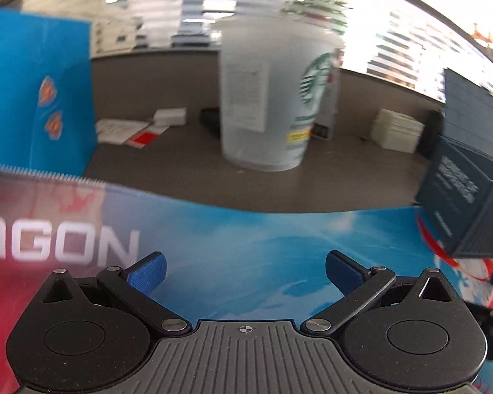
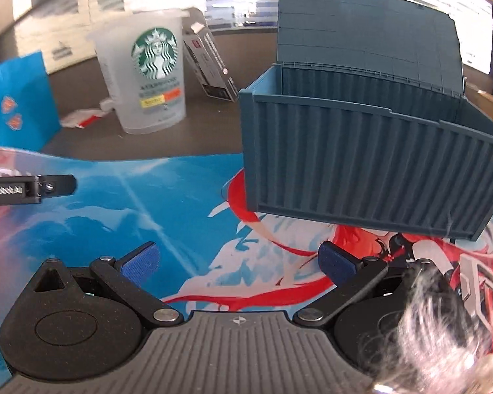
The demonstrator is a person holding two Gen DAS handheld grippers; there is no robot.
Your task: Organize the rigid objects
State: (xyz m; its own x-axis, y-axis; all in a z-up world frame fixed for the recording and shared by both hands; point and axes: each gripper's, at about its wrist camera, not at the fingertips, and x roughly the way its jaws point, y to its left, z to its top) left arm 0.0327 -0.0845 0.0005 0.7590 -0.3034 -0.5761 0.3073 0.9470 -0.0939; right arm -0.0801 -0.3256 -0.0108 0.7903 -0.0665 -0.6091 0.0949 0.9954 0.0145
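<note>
With both the left claw [image 1: 246, 271] and right claw [image 2: 238, 262] spread and empty, a careless sweep risked toppling the light plastic cup [image 1: 266, 98] on the far bench [image 1: 180, 180].

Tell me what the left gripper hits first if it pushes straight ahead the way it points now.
Probably the printed desk mat first, since the open left gripper tilts downward over it. Further along that line stands the clear plastic cup on the grey table; depth is hard to judge.
</note>
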